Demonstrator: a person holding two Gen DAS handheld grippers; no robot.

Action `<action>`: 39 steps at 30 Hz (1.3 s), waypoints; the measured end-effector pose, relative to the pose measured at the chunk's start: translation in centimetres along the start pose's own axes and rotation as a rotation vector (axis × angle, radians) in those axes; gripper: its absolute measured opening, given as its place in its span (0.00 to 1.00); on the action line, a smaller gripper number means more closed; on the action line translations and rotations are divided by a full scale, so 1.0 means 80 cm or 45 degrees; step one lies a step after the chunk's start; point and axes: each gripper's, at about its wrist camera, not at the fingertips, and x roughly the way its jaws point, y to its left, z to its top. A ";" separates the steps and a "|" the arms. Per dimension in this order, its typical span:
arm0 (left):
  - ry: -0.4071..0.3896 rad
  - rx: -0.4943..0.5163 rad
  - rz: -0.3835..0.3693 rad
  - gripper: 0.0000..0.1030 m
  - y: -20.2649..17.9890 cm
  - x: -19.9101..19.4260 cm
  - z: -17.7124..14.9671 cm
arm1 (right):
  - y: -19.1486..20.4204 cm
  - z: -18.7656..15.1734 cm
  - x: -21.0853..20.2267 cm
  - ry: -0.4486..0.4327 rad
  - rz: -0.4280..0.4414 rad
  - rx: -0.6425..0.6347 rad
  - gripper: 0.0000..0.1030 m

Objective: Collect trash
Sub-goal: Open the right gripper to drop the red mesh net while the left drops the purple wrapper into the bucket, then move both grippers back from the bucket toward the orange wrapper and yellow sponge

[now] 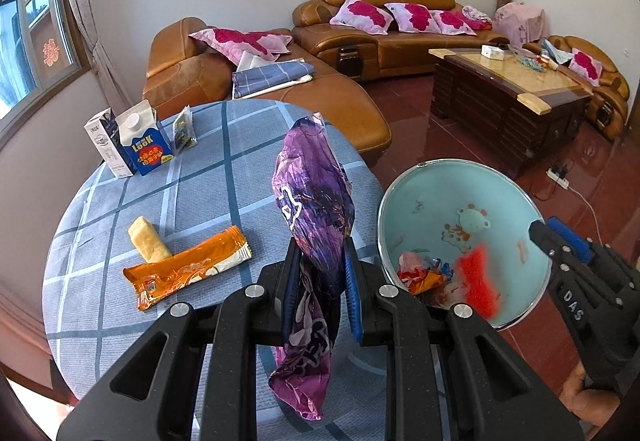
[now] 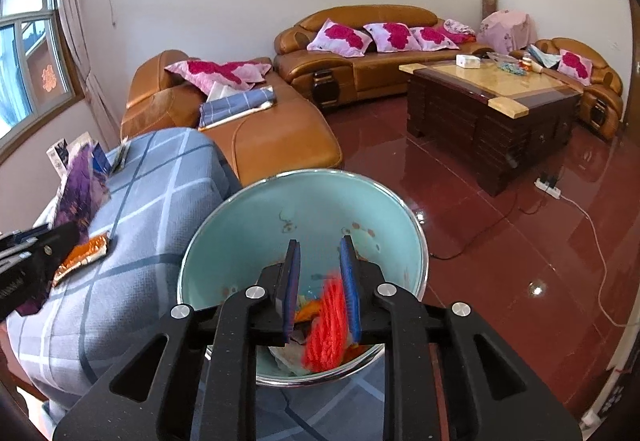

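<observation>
Trash collection at a round table (image 1: 208,169) draped in blue check cloth: the left gripper (image 1: 322,273) pinches a crumpled purple wrapper (image 1: 312,193) about its middle, jaws narrow and pressed on the foil, so that the wrapper stands up above them and hangs limp below. Lifted clear of the cloth like this, it looks ready to be carried across to the pale green bin (image 1: 516,193), which stands just right of the table's edge.

The right gripper (image 2: 322,281) hangs over that bin's mouth, pointing down into it. A blurred red-orange scrap (image 2: 326,325) shows between its jaws, close against the right-hand pad; the left-hand pad stands clear, so the jaws appear parted and the scrap looks to be dropping free rather than held.

The bin (image 2: 240,237), rimmed in metal, already holds a small heap of crumpled wrappers at its bottom, red, orange and pale.

On the table, away from the bin, an orange wrapper (image 1: 188,273) lies flat with a pale snack stick (image 1: 148,241) touching its upper edge. At the table's far side, two cartons (image 1: 128,145) stand together beside a small dark packet (image 1: 184,129), none yet gathered.
</observation>
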 end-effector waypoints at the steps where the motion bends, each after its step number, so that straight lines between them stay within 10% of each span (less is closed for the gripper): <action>1: 0.001 0.002 -0.002 0.20 -0.002 0.001 0.000 | -0.001 0.001 -0.004 -0.017 -0.006 0.010 0.20; 19: 0.007 0.170 -0.188 0.22 -0.116 0.043 0.022 | -0.076 0.017 -0.041 -0.187 -0.257 0.281 0.21; 30: 0.015 0.183 -0.157 0.63 -0.134 0.058 0.022 | -0.083 0.014 -0.043 -0.183 -0.248 0.323 0.21; 39: -0.003 0.140 -0.115 0.71 -0.111 0.044 0.024 | -0.070 0.019 -0.048 -0.190 -0.227 0.275 0.23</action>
